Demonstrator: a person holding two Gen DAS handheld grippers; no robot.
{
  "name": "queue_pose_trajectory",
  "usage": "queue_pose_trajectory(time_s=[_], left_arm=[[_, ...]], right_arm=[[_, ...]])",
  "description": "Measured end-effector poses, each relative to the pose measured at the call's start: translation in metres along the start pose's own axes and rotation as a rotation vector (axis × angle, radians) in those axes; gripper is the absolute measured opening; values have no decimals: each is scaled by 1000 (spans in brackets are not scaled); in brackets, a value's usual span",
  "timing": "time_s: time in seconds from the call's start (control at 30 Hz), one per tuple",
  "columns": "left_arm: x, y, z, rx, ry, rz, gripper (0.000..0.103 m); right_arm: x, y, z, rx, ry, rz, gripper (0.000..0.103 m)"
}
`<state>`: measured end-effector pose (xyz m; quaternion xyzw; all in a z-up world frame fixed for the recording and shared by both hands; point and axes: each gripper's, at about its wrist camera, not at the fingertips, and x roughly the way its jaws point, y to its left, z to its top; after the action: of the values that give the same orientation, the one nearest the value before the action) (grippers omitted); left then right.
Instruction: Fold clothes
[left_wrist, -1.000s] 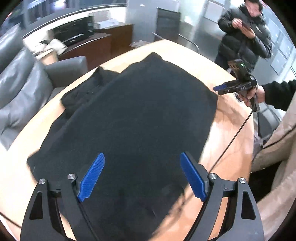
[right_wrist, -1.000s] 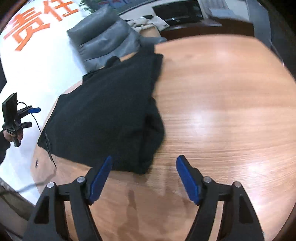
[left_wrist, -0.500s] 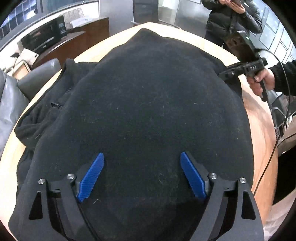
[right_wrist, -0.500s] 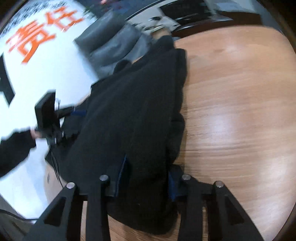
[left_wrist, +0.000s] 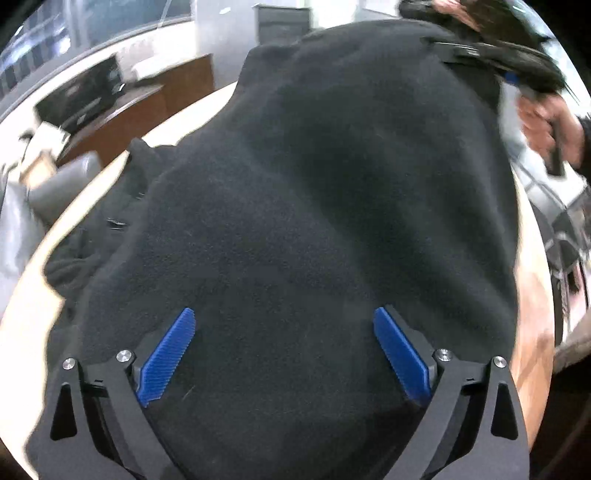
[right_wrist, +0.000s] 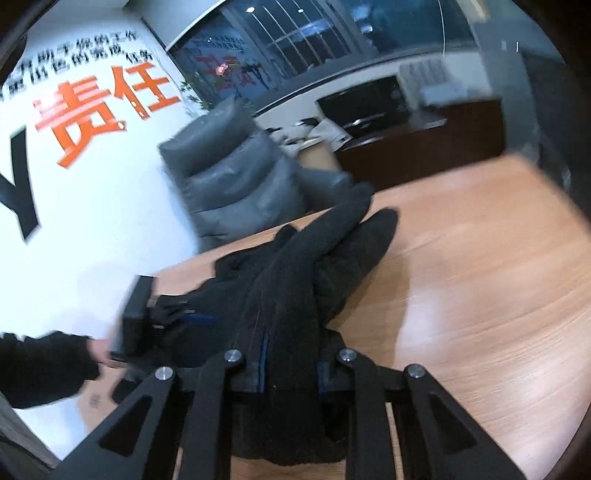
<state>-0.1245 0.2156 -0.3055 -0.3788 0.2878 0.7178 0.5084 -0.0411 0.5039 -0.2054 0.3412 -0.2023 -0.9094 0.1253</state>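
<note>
Fleece (left_wrist: 314, 221): black, fuzzy, bunched in thick folds on your wooden table (right_wrist: 480, 277) | your left gripper (left_wrist: 284, 354): blue pads spread wide over it | your right gripper (right_wrist: 290, 373): pinching a raised fold.

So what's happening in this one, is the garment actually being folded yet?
A person is working a black fleece garment on a round wooden table with two handheld grippers. The right gripper has its jaws shut on a bunched edge of the fleece, lifted off the table. The left gripper hangs over the spread fabric, jaws wide open, gripping nothing. No finished fold shows.
</note>
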Motion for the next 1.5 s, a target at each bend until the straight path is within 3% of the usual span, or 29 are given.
queue_pose_trajectory(time_s=[0.1,0.27,0.4,0.53,0.7,0.83,1.0,1.1,1.17,1.33,1.5], left_arm=[[-2,-2,-5,72,7,5,103],[26,5,-9,-5,4,-87,103],[39,-10,8,-18,-35,-89,103],[54,-31,32,-103,-68,-56,103],[68,-50,58,-237,-129,-48,103],[77,-65,69,-291,-160,-54,103],[66,-64,63,-301,-168,-73,103],[49,-56,44,-252,-176,-86,103],[48,-58,32,-156,-163,-73,103],[56,-46,33,-27,-166,-134,103],[55,-43,35,-15,-148,-144,103]], right_arm=[[-24,-15,10,-22,-2,-35,18],[-52,-21,21,-39,-44,2,18],[-38,35,32,-110,-35,116,19],[-19,78,30,-160,11,197,19],[-15,87,22,-154,64,221,19],[-27,96,27,-172,78,275,19],[-18,83,16,-117,124,280,19],[-21,91,10,-159,156,271,19],[-15,97,2,-186,198,269,19],[4,112,-28,-197,234,296,19],[10,106,-38,-121,166,278,19]])
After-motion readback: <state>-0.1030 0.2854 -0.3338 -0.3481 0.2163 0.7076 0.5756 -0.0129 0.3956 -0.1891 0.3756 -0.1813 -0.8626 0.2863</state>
